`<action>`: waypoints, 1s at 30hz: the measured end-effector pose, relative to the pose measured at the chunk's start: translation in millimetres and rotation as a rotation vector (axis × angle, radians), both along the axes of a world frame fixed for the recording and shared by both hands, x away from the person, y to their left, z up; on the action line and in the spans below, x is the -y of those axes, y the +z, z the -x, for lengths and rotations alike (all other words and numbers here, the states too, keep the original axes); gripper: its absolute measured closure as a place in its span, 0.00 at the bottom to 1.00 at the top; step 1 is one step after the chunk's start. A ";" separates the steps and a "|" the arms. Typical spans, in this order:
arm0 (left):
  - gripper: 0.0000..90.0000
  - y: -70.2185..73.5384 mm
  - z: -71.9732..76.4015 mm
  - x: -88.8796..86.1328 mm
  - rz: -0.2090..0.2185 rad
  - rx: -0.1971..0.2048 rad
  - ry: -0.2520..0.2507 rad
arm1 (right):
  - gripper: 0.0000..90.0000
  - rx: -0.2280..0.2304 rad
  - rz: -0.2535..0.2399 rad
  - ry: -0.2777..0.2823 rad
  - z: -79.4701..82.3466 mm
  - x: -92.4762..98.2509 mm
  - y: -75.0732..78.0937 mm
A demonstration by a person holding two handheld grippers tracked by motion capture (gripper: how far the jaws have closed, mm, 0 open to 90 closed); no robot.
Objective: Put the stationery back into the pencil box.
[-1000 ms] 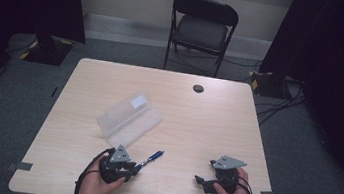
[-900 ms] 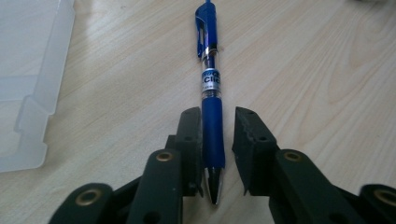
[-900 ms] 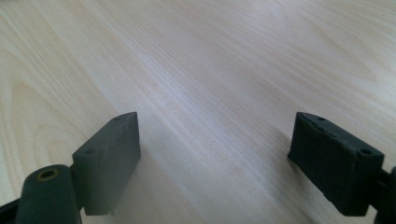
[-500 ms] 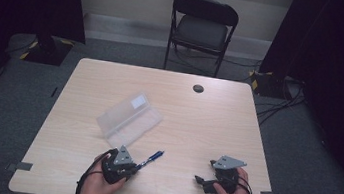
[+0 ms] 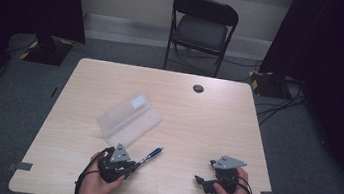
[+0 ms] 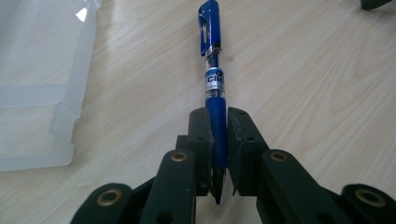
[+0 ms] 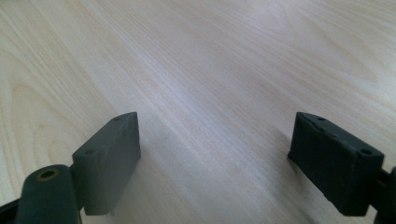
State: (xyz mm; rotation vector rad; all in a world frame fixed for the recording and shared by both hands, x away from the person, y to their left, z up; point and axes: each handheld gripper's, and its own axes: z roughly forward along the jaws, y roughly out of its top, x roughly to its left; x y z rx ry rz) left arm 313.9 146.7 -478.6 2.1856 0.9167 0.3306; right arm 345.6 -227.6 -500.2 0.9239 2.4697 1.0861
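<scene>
A blue click pen [image 6: 215, 84] lies low over the wooden table [image 5: 206, 127], its clip end pointing away. My left gripper [image 6: 218, 126] is shut on the pen's grip end; its jaws have just been closing around it. In the high view the left gripper [image 5: 133, 165] is near the table's front edge, and the pen [image 5: 151, 154] sticks out up and to the right. My right gripper [image 5: 199, 181] rests at the front right. Its jaws stand wide open with bare wood between them [image 7: 215, 154].
A clear plastic box [image 5: 129, 119] lies tilted on the table just beyond the left gripper, and its edge [image 6: 42, 93] sits left of the pen. A black grommet [image 5: 198, 88] marks the far side. A folding chair [image 5: 203, 28] stands behind the table.
</scene>
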 end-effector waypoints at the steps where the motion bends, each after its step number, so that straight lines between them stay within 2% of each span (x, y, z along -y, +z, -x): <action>1: 0.90 0.2 -0.2 -0.4 0.013 -0.005 0.009 | 0.17 0.000 0.000 0.000 0.0 0.0 0.0; 6: 0.90 5.2 -3.0 -5.7 0.032 -0.014 0.020 | 0.17 0.000 0.000 0.000 0.0 0.0 0.0; 10: 0.90 10.9 -5.8 -9.0 0.027 -0.013 0.019 | 0.17 0.000 0.000 0.000 0.0 0.0 0.0; 12: 0.90 15.2 -8.8 -12.3 0.048 -0.021 0.026 | 0.17 0.000 0.000 0.000 0.0 0.0 0.0; 17: 0.90 20.5 -15.3 -14.7 0.058 -0.020 0.030 | 0.17 0.000 0.000 0.000 0.0 0.0 0.0; 24: 0.90 26.4 -24.0 -14.6 0.072 -0.040 0.040 | 0.17 0.000 0.000 0.000 0.0 0.0 0.0; 30: 0.90 29.2 -31.1 -11.9 0.067 -0.040 0.034 | 0.17 0.000 0.000 0.000 0.0 0.0 0.0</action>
